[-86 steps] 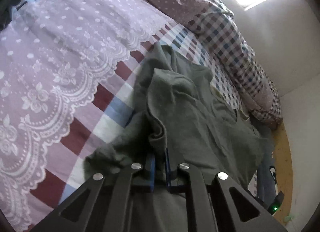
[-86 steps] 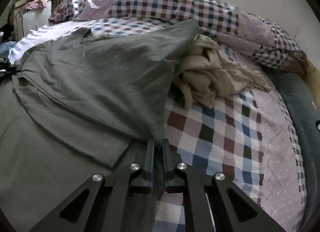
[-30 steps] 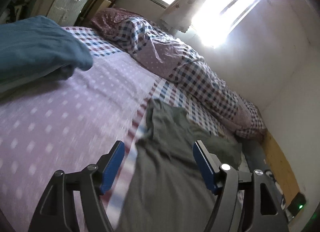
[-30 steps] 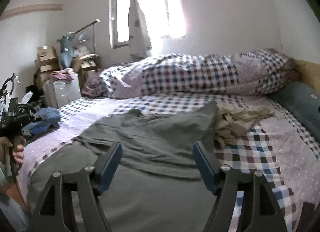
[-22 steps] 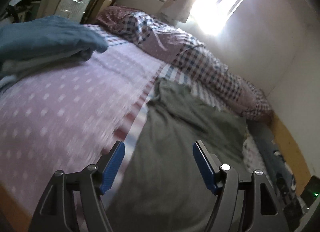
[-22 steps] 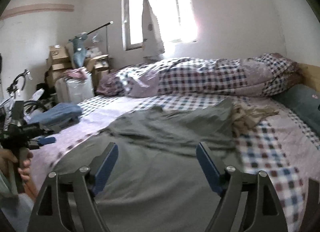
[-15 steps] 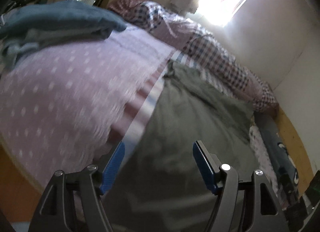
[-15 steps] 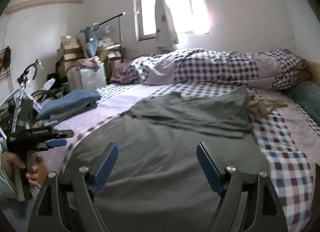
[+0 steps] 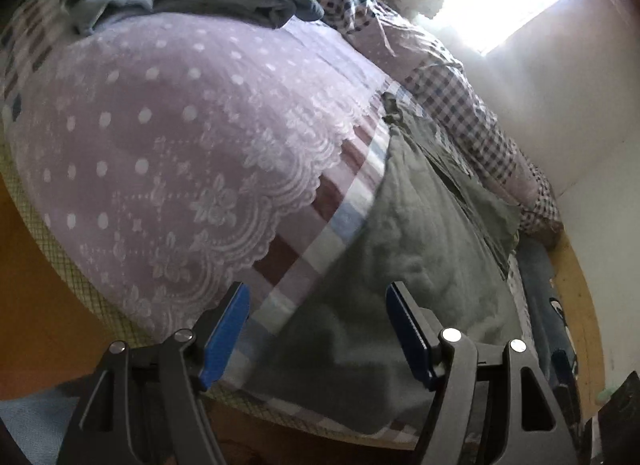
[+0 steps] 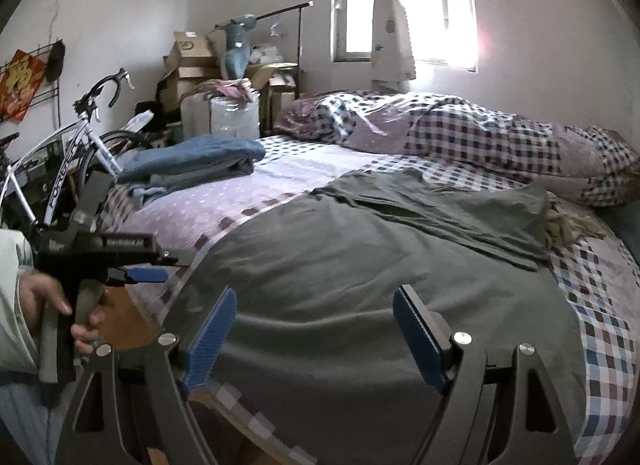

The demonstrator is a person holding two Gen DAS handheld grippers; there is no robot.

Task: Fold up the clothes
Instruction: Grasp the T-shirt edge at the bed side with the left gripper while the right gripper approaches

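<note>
L gripper (image 9: 316, 325): jaws apart, empty, over near hem | R gripper (image 10: 314, 329): jaws just widened, empty | grey garment (image 10: 360, 265): flat on bed (image 10: 600, 305), far part folded

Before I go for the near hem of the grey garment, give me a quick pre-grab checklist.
1. Left claw open, nothing in it: ok.
2. Right claw open, nothing in it: ok.
3. Grey garment top folded toward the middle: ok.
4. Near hem lying flat at the bed edge: cannot tell, in shadow.
5. Beige clothes clear of the garment: not ok, tucked against its far corner.
6. Folded blue stack out of the way: ok.
</note>
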